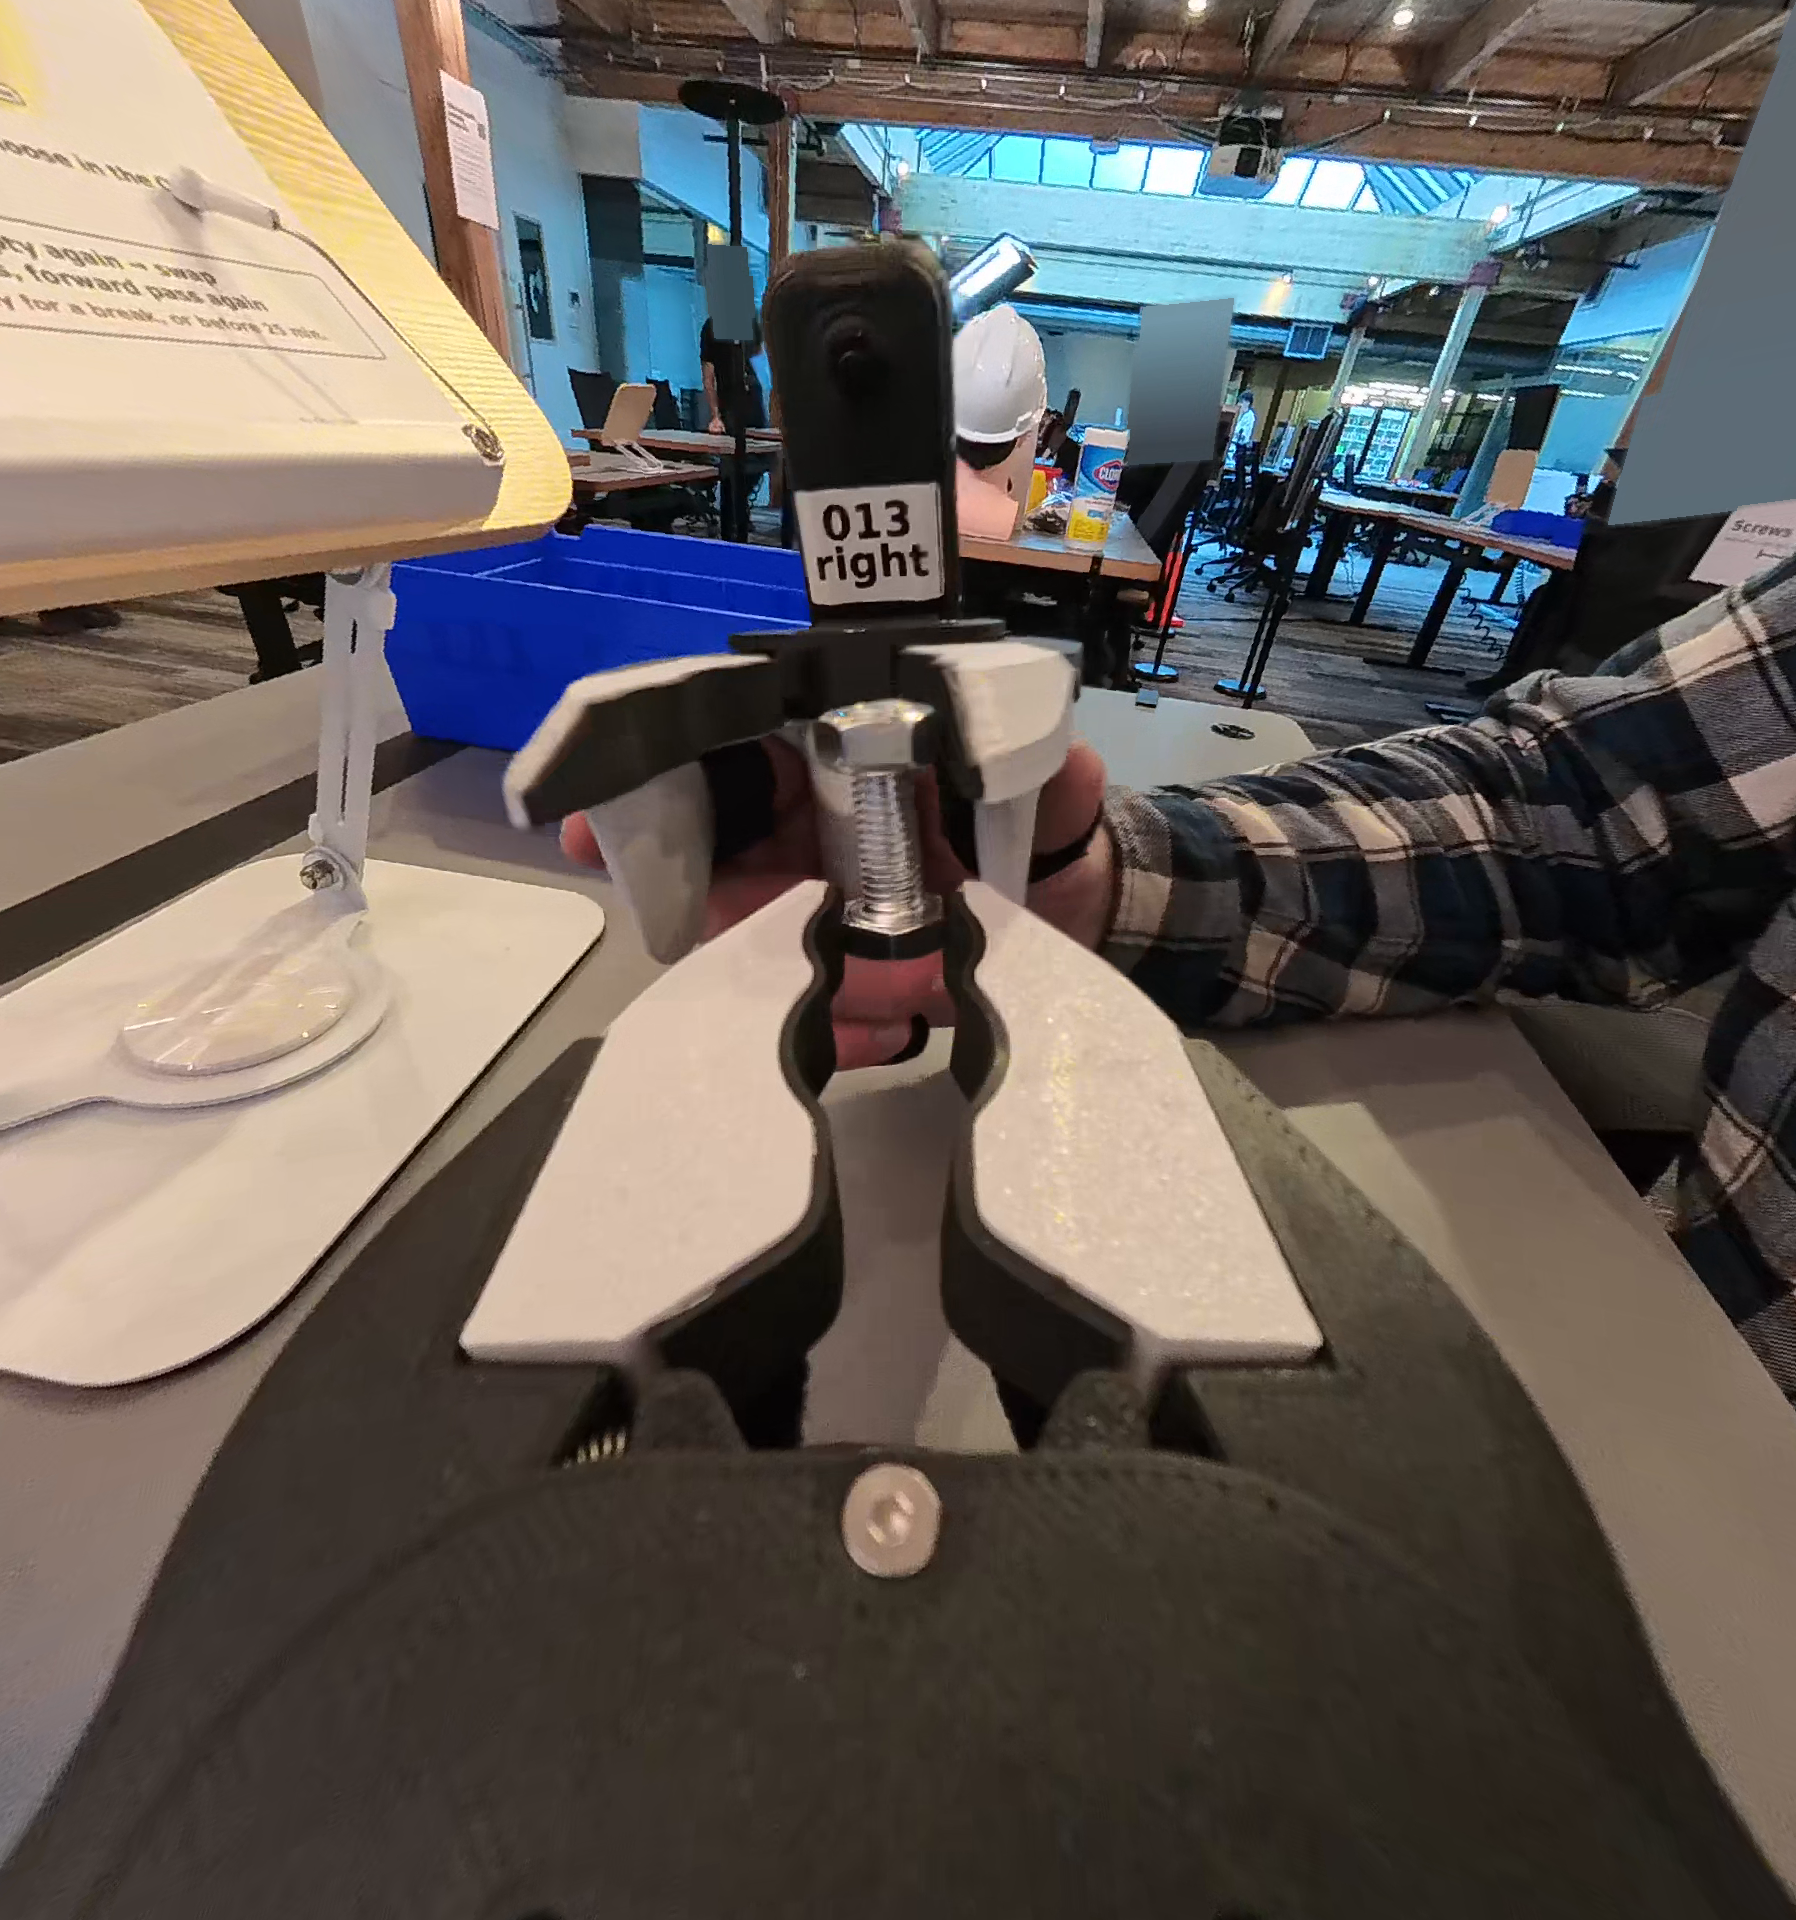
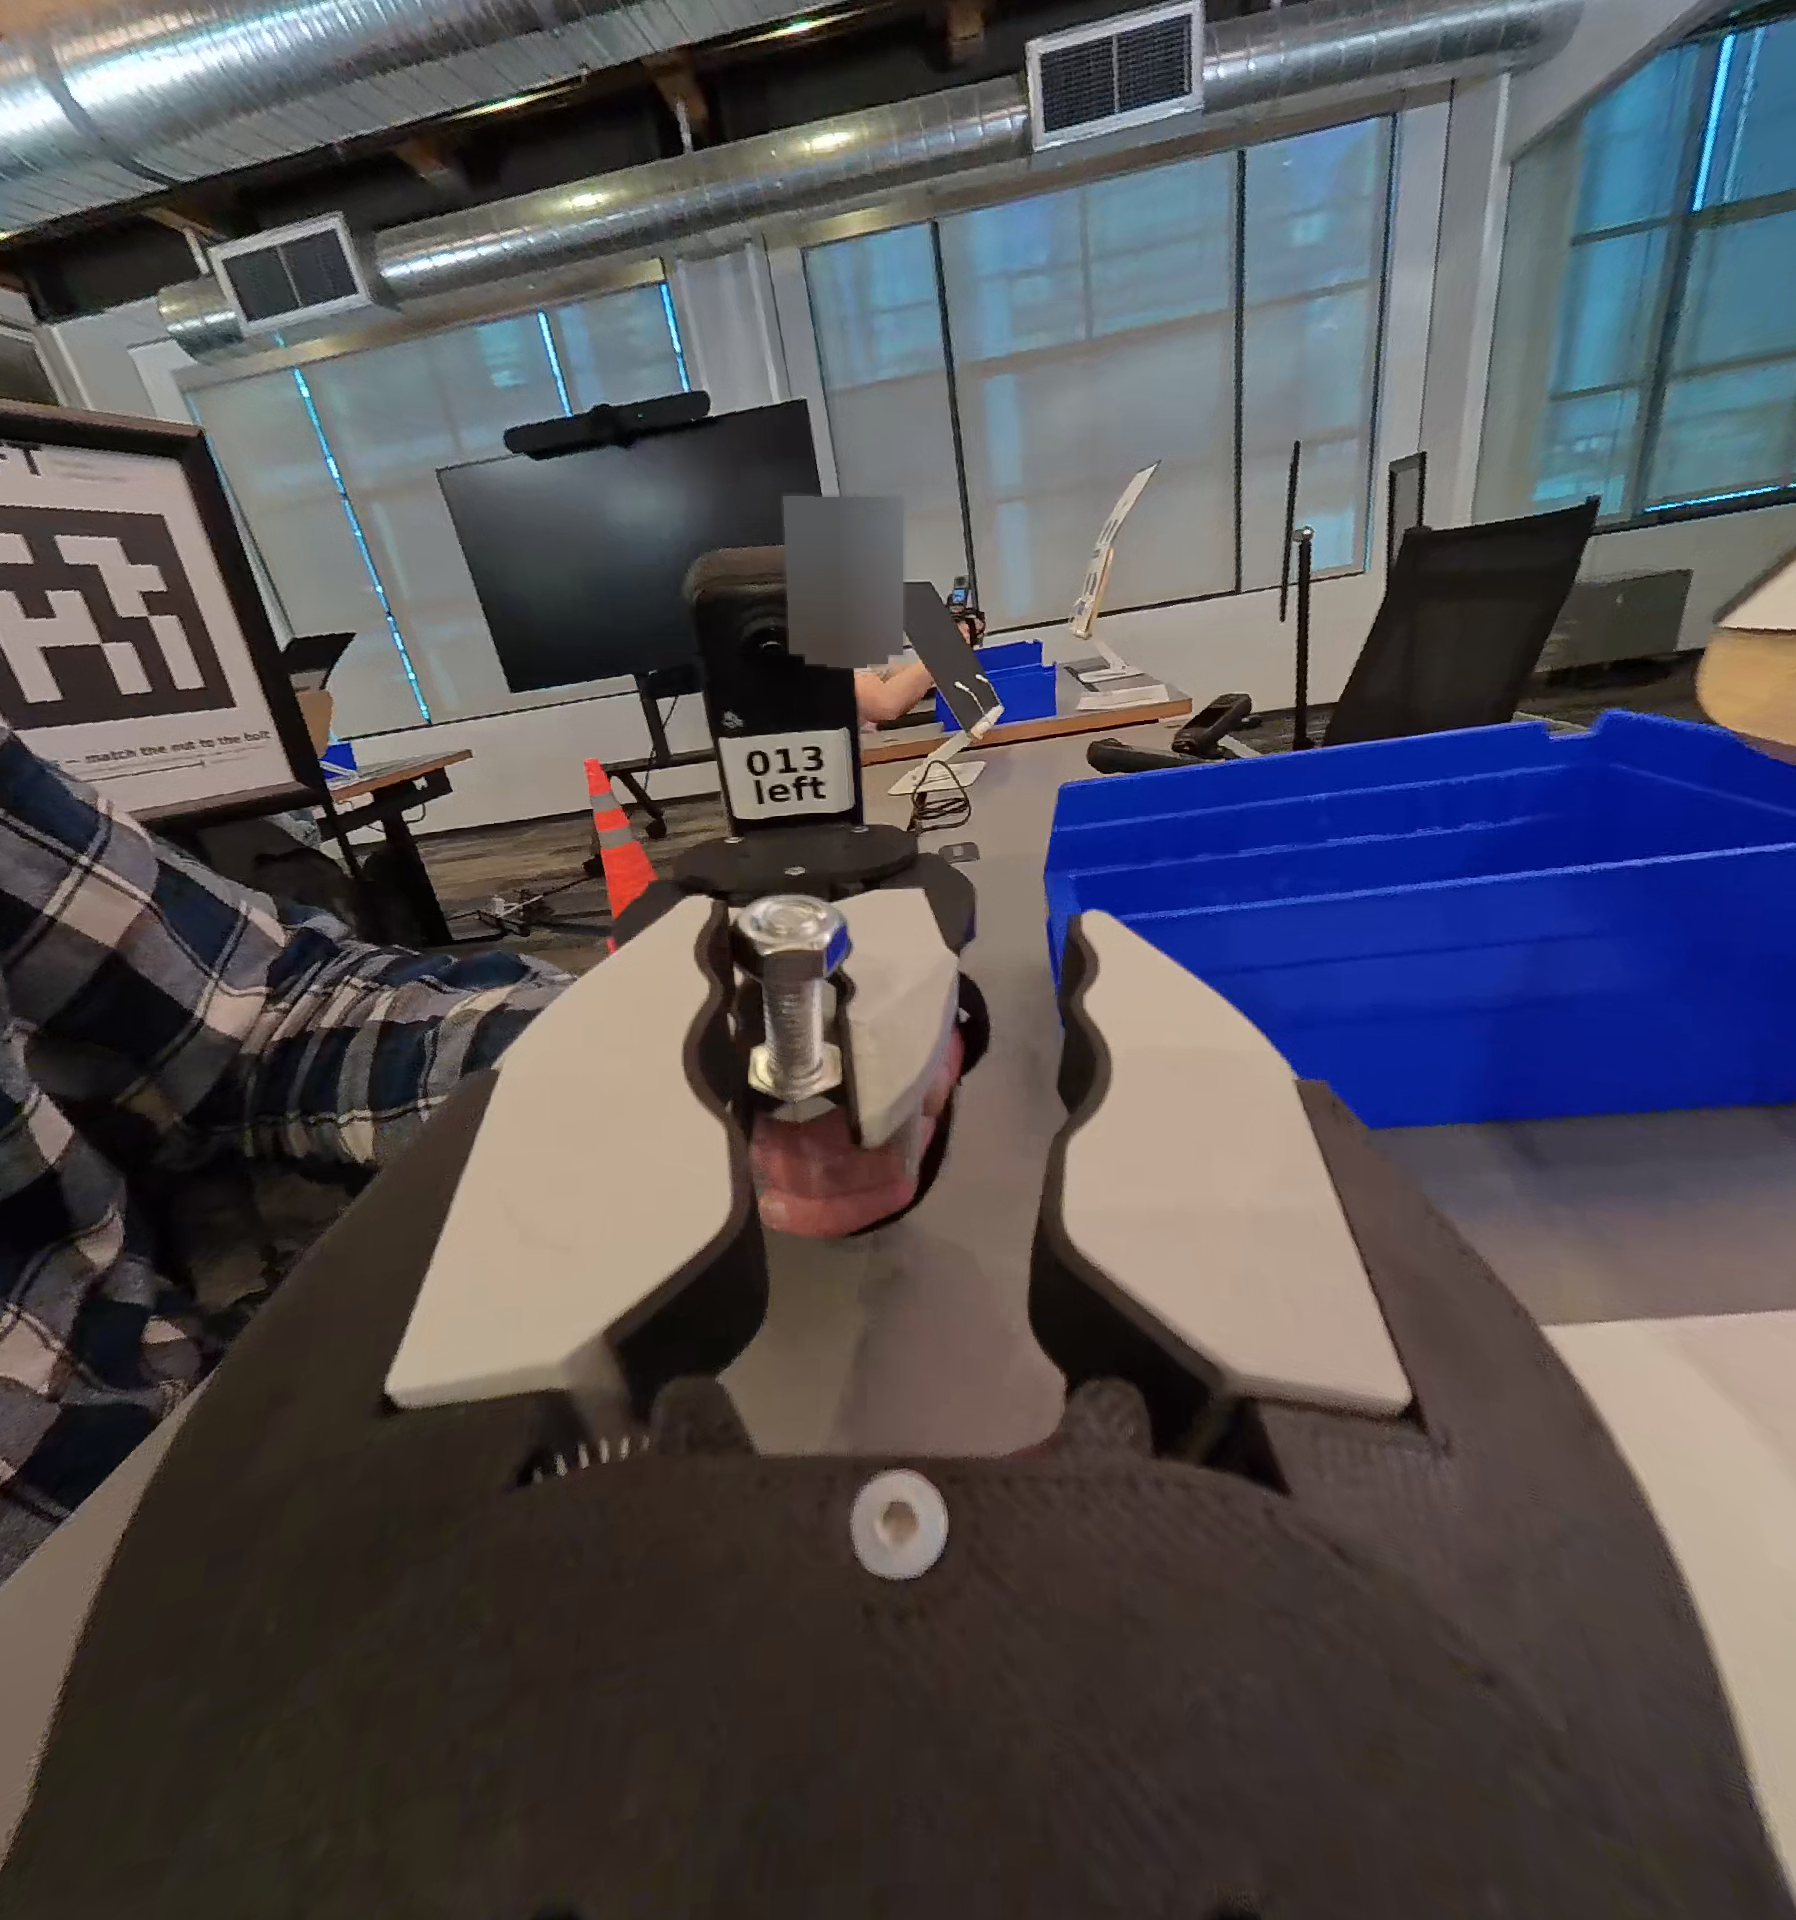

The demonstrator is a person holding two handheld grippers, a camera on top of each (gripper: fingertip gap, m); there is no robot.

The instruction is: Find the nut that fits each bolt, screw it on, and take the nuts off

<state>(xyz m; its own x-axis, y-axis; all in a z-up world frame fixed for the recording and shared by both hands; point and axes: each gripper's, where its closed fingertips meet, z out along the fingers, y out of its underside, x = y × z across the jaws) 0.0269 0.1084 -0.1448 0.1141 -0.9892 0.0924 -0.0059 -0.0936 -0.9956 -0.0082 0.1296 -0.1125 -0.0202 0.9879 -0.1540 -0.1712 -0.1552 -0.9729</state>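
Note:
A silver hex bolt (image 1: 878, 821) stands upright, head (image 1: 871, 730) on top, with a silver nut (image 1: 886, 920) threaded near its lower end. My left gripper (image 1: 886, 935) is shut on that nut at its fingertips and holds the bolt up above the grey table (image 1: 1445, 1195). My right gripper (image 2: 894, 925) faces it with its jaws wide open. The bolt head (image 2: 790, 935) lies close beside its left finger (image 2: 603, 1091) and far from its right finger (image 2: 1195, 1122). In the right wrist view the nut (image 2: 795, 1075) sits low on the thread, beside a finger of the left gripper (image 2: 904, 1029).
A blue bin (image 2: 1445, 935) stands on the table to the right, also seen in the left wrist view (image 1: 520, 623). A white stand base (image 1: 250, 1091) carries a tilted instruction board (image 1: 198, 312). A plaid sleeve (image 1: 1496, 831) reaches in from the right. My right fingertips sit around 4 centimeters from my left ones.

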